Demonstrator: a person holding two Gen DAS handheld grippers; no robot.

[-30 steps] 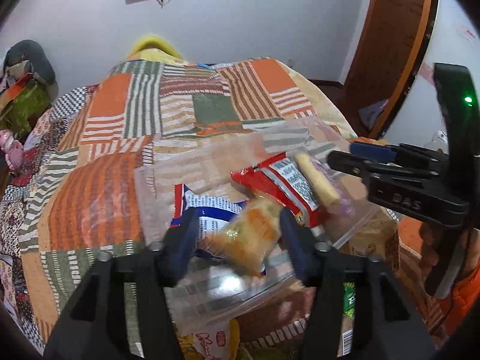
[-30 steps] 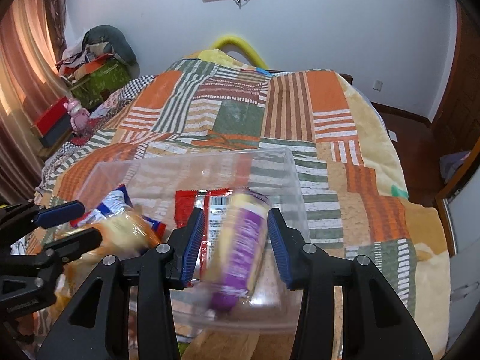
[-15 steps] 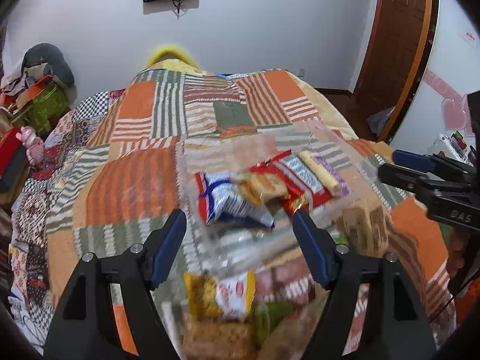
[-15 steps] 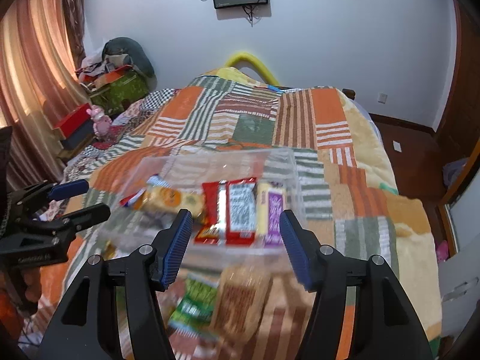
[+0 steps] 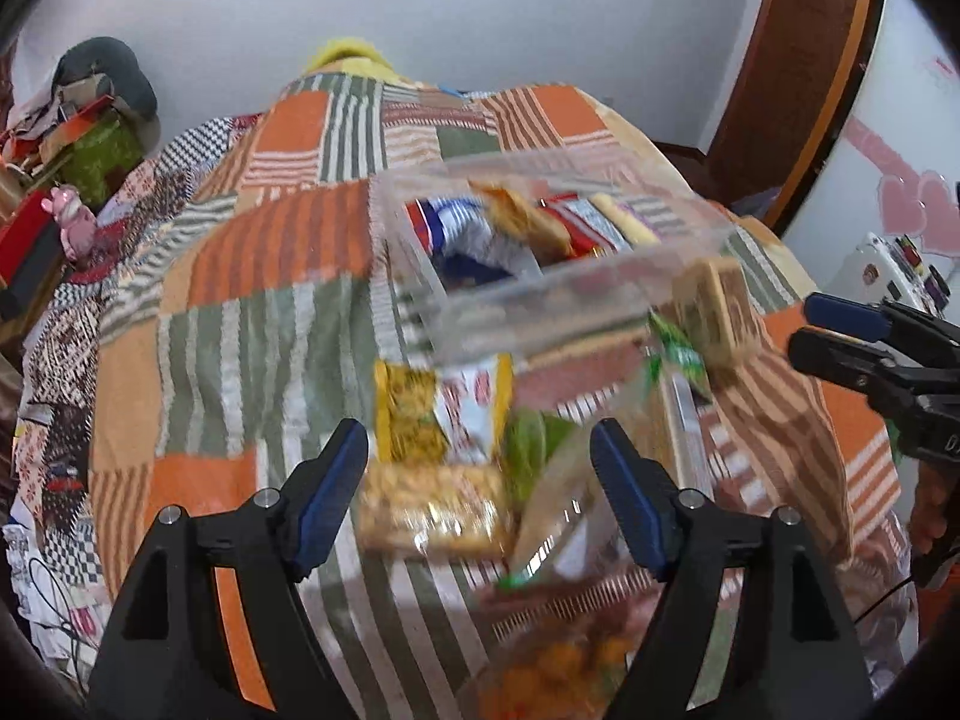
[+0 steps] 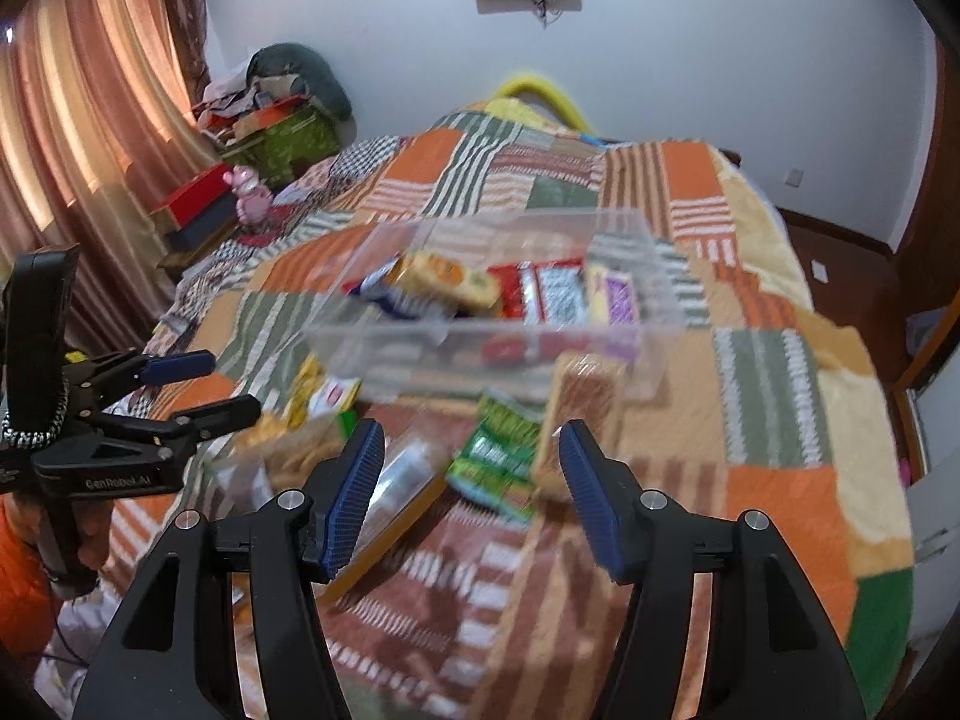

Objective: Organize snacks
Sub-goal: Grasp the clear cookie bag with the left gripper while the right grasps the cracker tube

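You are between picks: both tongs are empty and pulled to the near side of the loose snacks, so the step in hand looks like choosing the next packet to carry to the clear plastic bin (image 6: 528,354). Your left gripper (image 5: 480,492) has just been opening and stands released, with nothing pressed between its blue pads, though the nut bar packet (image 5: 435,507) lies on the patchwork blanket (image 5: 264,300) beyond the gap. Your right gripper (image 6: 471,492) has also just been opening and is released, its pads apart over the green packet (image 6: 495,456).

The bin sits on the blanket at mid-bed, far from both tongs. It already holds a row of packets: a blue and white one at the left, an orange biscuit pack (image 6: 447,279) lying across it, a red wrapper (image 6: 540,294) in the middle and a purple and yellow bar (image 6: 612,297) at the right. The unsorted pile lies just near of the bin: a yellow packet (image 5: 444,402), the nut bar, the green packet and a brown cracker stack (image 6: 579,414) leaning at the bin's near wall.

Next, I judge, you should lower each tong onto one packet, close across its narrow width, and lift clear of its neighbours. The wrappers look slick and crinkly, so a shallow pinch may slip
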